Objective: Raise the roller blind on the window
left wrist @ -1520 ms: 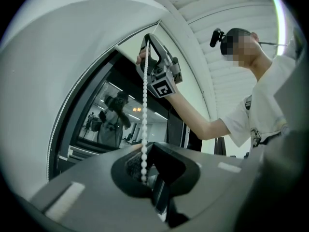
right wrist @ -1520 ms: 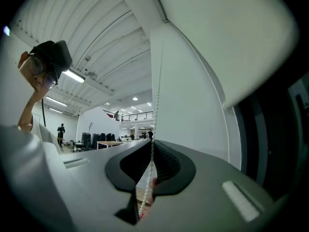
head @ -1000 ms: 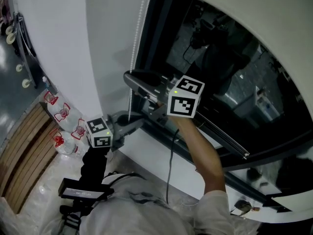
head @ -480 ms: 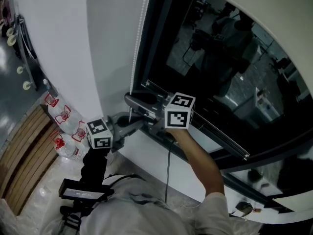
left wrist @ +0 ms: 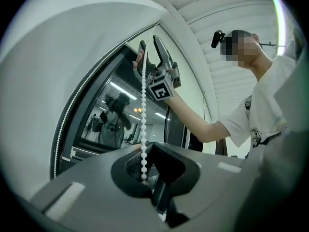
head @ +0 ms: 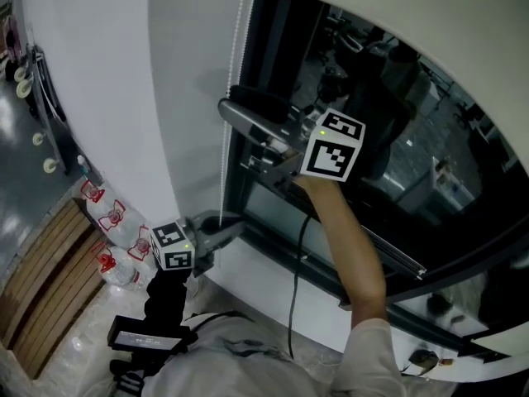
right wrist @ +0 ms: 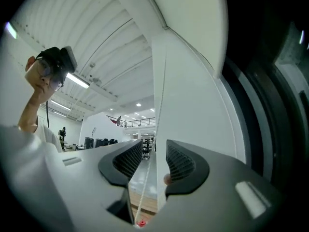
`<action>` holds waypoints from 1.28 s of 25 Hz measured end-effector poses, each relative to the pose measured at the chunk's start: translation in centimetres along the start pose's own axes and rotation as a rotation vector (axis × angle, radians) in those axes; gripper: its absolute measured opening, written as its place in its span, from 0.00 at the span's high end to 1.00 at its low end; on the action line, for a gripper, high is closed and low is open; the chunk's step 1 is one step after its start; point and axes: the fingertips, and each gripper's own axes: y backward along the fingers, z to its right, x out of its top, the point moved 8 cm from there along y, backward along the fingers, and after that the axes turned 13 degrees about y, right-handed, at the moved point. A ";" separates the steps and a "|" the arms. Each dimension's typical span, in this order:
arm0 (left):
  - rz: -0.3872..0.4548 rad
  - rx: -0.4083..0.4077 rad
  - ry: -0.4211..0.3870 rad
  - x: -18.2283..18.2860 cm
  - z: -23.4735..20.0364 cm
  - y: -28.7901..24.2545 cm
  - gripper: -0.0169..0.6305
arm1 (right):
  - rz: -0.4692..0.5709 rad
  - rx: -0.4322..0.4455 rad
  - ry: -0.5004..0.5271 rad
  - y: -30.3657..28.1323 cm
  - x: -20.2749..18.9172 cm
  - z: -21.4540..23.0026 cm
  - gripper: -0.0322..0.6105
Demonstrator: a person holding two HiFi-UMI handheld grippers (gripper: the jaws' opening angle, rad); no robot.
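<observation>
A white bead chain (head: 229,81) hangs along the left edge of the dark window (head: 388,147). My right gripper (head: 235,106) is raised beside the chain, high on the frame. Its jaws are opening, and the chain (right wrist: 150,163) runs loose through the gap without touching the pads. My left gripper (head: 216,222) sits lower, near the sill, shut on the chain (left wrist: 143,105), which drops straight into its jaws (left wrist: 145,164). The right gripper (left wrist: 148,45) shows above it. A white surface (head: 397,15) caps the window; I cannot tell blind from wall.
A white wall (head: 107,73) stands left of the window and a white sill (head: 264,275) below it. Water bottles (head: 116,226) and wooden boards (head: 41,300) lie on the floor at lower left. The glass reflects a person.
The right gripper dipped along the chain, then rose higher up the frame, and its jaws have parted. The left gripper has stayed low by the sill.
</observation>
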 end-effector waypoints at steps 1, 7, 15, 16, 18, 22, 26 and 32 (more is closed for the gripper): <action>0.000 0.001 0.000 0.0 0.0 0.0 0.98 | 0.012 -0.001 0.013 -0.3 1.1 0.5 0.74; 0.003 0.003 -0.007 0.3 -0.2 0.0 0.98 | 0.061 0.007 0.097 -2.0 6.7 2.0 0.76; -0.004 0.011 -0.017 0.5 -0.2 0.0 0.98 | 0.097 -0.021 0.139 -2.9 10.2 2.3 0.87; -0.002 0.011 -0.014 0.5 -0.2 0.0 0.98 | 0.103 -0.027 0.133 -2.9 10.2 2.3 0.92; 0.001 0.009 -0.012 0.4 -0.2 0.0 0.98 | 0.109 -0.032 0.110 -2.9 10.0 2.3 0.92; -0.001 0.009 0.000 0.2 -0.1 0.1 0.98 | 0.103 -0.014 0.088 -3.0 9.9 1.8 0.92; -0.004 0.009 0.011 -0.4 -0.3 0.2 0.98 | 0.086 -0.013 0.106 -2.9 9.6 1.1 0.93; -0.005 0.011 0.014 -0.3 -0.2 0.2 0.98 | 0.011 -0.010 0.104 -2.6 6.3 0.2 0.93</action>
